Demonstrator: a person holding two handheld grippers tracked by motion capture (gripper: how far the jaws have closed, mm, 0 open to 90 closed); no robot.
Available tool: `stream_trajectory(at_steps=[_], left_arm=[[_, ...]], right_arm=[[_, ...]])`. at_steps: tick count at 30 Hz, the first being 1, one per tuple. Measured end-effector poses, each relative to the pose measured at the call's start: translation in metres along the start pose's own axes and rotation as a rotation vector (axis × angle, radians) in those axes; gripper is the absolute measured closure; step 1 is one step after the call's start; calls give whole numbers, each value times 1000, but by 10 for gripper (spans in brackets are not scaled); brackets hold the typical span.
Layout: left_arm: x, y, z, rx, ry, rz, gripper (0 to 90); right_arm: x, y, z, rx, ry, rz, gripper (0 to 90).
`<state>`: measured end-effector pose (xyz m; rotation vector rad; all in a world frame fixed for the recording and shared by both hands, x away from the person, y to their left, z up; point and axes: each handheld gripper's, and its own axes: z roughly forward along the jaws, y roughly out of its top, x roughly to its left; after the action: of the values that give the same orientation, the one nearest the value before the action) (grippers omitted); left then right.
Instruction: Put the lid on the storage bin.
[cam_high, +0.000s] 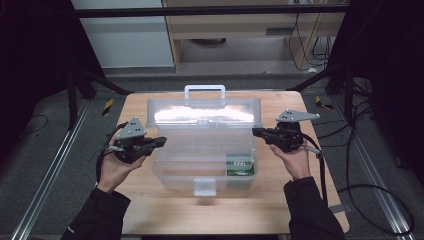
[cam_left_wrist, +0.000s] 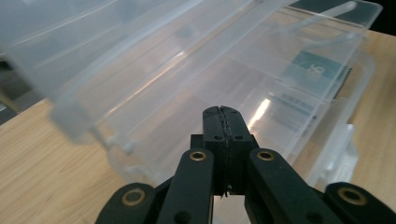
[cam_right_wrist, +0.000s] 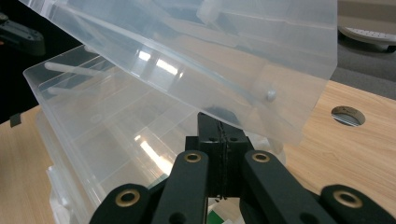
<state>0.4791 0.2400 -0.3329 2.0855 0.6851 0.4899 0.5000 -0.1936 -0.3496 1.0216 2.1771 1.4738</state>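
A clear plastic organiser box (cam_high: 205, 155) sits in the middle of the wooden table (cam_high: 165, 212), its lid (cam_high: 205, 112) raised partway with the carry handle (cam_high: 205, 91) on top. A green-and-white card (cam_high: 240, 165) lies in a front right compartment. My left gripper (cam_high: 161, 142) is shut, empty, at the box's left side; its tips (cam_left_wrist: 222, 112) point at the box (cam_left_wrist: 261, 93) under the lid (cam_left_wrist: 93, 56). My right gripper (cam_high: 256, 131) is shut, empty, at the right side; its tips (cam_right_wrist: 215, 123) sit just beneath the lid's (cam_right_wrist: 210, 51) lower edge. Contact cannot be told.
The box's front latch (cam_high: 205, 186) hangs at the near side. A round hole (cam_right_wrist: 348, 115) is cut in the tabletop beyond the box. Bare wood lies in front of the box and on both sides. Cables (cam_high: 370, 200) trail over the floor at the right.
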Motion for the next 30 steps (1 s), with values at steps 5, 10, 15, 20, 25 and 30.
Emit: stream_trajectory(at_steps=[5,10,15,20,25,30], left_arm=[[9,-6,-4,1,34,-29,899],[17,-13,-5,10,64,-56,900],[20,-18,-4,17,68,-65,899],[19,-20,-3,20,65,-61,899],[18,-23,-4,25,60,-59,900],[16,-29,-3,43,51,-56,900]], right_arm=[[2,-2,-1,6,-2,-10,900],[6,-5,-2,30,-12,-20,900],[8,-9,-3,49,-13,-22,900],[11,-11,-4,69,-13,-27,900],[13,-14,-5,91,-15,-33,900],[14,-19,-7,110,-21,-42,900]])
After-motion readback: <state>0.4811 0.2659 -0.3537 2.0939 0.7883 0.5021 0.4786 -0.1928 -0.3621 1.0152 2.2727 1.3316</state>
